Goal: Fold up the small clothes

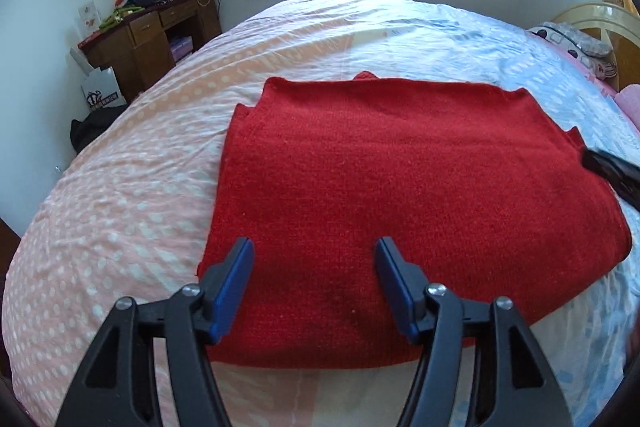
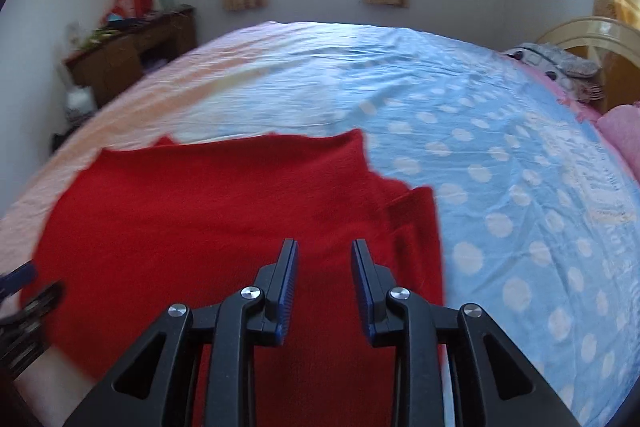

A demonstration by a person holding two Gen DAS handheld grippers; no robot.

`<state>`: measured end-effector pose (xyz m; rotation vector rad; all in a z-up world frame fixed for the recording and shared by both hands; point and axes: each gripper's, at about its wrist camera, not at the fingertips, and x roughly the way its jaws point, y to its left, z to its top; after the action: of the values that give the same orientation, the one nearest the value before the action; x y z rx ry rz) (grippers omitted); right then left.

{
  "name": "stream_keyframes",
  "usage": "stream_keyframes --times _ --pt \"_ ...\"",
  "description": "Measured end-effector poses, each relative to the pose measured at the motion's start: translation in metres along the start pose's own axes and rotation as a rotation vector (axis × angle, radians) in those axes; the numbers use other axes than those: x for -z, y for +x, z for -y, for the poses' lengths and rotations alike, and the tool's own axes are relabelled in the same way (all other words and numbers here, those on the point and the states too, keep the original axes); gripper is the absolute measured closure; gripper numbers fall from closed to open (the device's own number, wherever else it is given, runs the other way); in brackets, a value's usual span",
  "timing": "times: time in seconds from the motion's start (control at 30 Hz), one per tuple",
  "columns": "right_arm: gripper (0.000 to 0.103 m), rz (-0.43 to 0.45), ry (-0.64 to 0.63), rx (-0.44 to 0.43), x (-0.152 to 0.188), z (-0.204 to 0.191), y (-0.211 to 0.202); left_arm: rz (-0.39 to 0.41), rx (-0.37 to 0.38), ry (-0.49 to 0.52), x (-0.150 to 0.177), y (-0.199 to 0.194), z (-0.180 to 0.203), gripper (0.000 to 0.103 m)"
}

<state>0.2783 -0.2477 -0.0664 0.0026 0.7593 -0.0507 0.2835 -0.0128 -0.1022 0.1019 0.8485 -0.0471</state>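
A red knitted garment (image 1: 400,187) lies folded flat on the bed; it also shows in the right wrist view (image 2: 208,211). My left gripper (image 1: 314,247) is open and empty, its blue-padded fingers hovering over the garment's near left part. My right gripper (image 2: 324,247) is open and empty over the garment's near right part, with a narrower gap between the fingers. The right gripper's tip (image 1: 608,167) shows at the right edge of the left wrist view. The left gripper (image 2: 24,291) shows blurred at the left edge of the right wrist view.
The bed has a polka-dot cover, pink (image 1: 120,187) on the left and blue (image 2: 500,167) on the right. Pillows (image 1: 576,47) and a headboard (image 2: 592,31) are at the far right. A cluttered wooden desk (image 1: 152,35) stands by the left wall.
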Motion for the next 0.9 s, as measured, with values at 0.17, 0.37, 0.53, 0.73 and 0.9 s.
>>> stream_keyframes --times 0.17,0.37,0.53,0.73,0.9 --pt "0.075 -0.036 -0.044 -0.040 0.031 -0.021 -0.020 0.014 -0.022 0.008 0.004 0.000 0.003 0.036" --pt "0.074 -0.076 0.027 -0.068 0.049 -0.009 0.004 -0.001 -0.027 0.029 0.013 -0.009 0.000 0.024" --pt "0.073 -0.024 -0.019 -0.037 0.059 -0.016 0.001 -0.025 -0.035 -0.028 0.024 -0.019 -0.012 0.014" --pt "0.072 -0.004 -0.005 -0.051 0.062 -0.011 -0.001 0.016 0.035 -0.199 0.049 -0.047 -0.048 0.014" --pt "0.072 0.000 0.010 -0.066 0.063 -0.009 -0.001 -0.028 0.199 -0.385 0.066 -0.048 -0.064 0.015"
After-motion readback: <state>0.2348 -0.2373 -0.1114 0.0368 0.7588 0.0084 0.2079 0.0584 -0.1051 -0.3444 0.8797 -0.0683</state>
